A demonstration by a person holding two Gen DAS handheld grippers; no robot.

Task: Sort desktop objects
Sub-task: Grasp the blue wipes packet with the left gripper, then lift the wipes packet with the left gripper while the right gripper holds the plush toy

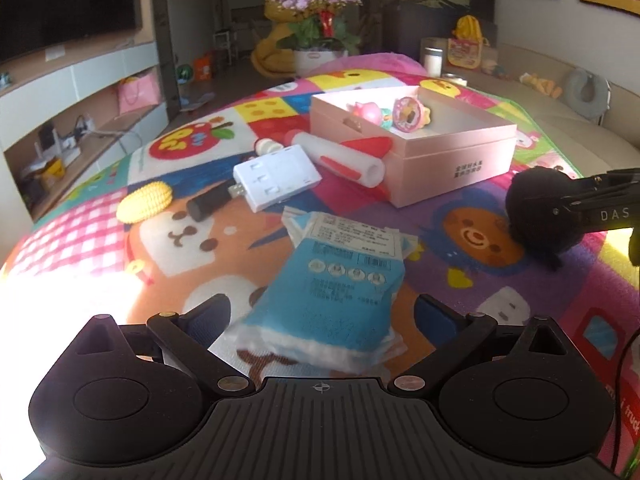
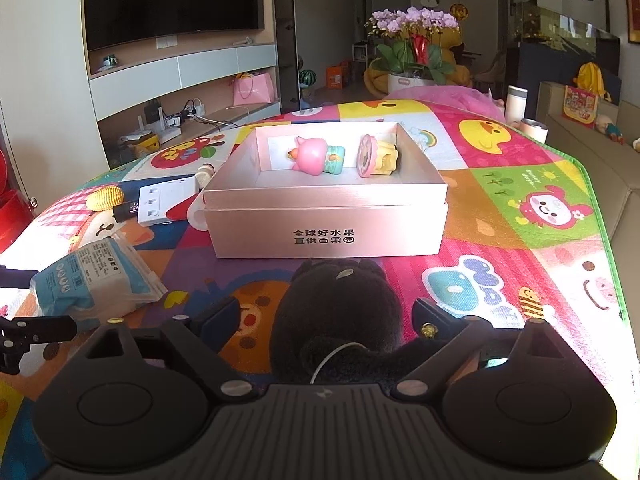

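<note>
left gripper (image 1: 322, 312): jaws spread wide around blue tissue pack (image 1: 332, 280), pads clear of it; centre, then close across its width
right gripper (image 2: 326, 320): jaws partly open, straddling black plush toy (image 2: 340, 312); grip not confirmed, so squeeze the body, not the fuzz
pink box (image 2: 328, 220): just beyond, two figurines inside; lift loads over the near wall
left of box: corn toy (image 1: 145, 201), white power strip (image 1: 276, 178) not yet sorted
</note>
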